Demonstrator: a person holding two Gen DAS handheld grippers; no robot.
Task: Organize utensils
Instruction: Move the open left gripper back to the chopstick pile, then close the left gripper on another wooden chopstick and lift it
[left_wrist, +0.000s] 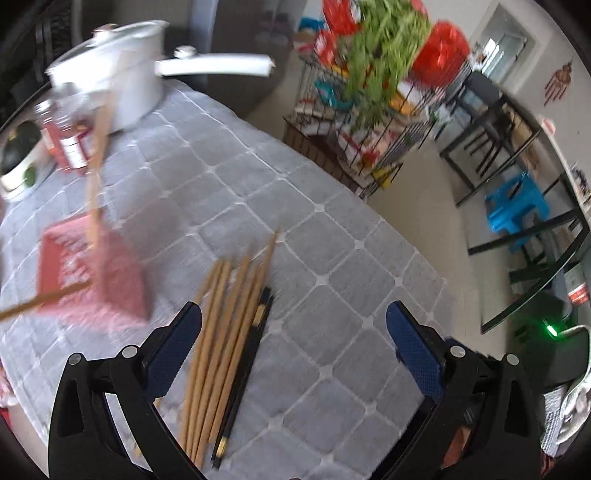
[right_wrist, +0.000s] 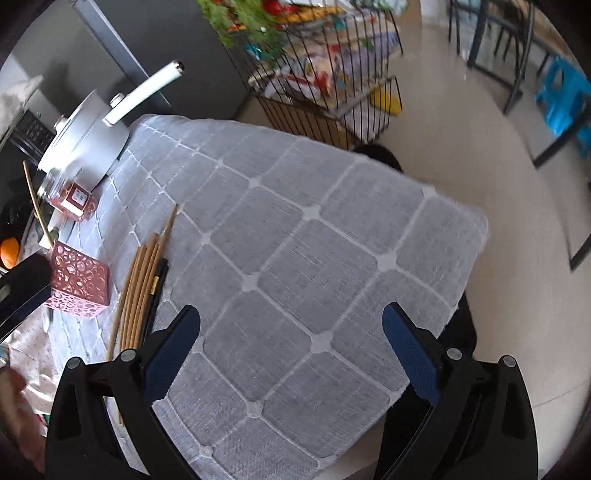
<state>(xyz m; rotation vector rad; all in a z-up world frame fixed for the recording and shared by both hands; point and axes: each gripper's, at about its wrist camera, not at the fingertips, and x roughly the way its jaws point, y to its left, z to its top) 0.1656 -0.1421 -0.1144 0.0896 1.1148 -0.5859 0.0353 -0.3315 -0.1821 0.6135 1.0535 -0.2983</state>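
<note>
Through the left wrist camera I saw my left tongs (left_wrist: 293, 325) spread wide with nothing between the pads, pointing down at the surface (left_wrist: 332, 236) under its grey quilted cloth. A bundle of bamboo chopsticks (left_wrist: 225, 332) lay on the cloth just inside the left finger (left_wrist: 173, 347), with a dark pair of black chopsticks (left_wrist: 245, 373) touching their right side. To the upper left stood the pink perforated holder (left_wrist: 96, 273), blurred, with two sticks (left_wrist: 96, 173) poking out of it at different angles. Behind it I could make out a glass jar (left_wrist: 70, 129) with a red label and a white pot (left_wrist: 114, 74) with a long handle.

Through the right wrist camera my right tongs (right_wrist: 291, 325) were likewise spread and empty, hanging over bare cloth near the surface's (right_wrist: 332, 221) middle. The bamboo chopsticks (right_wrist: 142, 288) and the black chopsticks (right_wrist: 158, 291) lay off to the left of the left finger (right_wrist: 173, 350), beside the pink holder (right_wrist: 79, 280). The jar (right_wrist: 70, 195) and white pot (right_wrist: 88, 136) sat further back along that same edge. At the far left a dark shape that I took for the other tongs (right_wrist: 22, 291) reached in near the holder.
</note>
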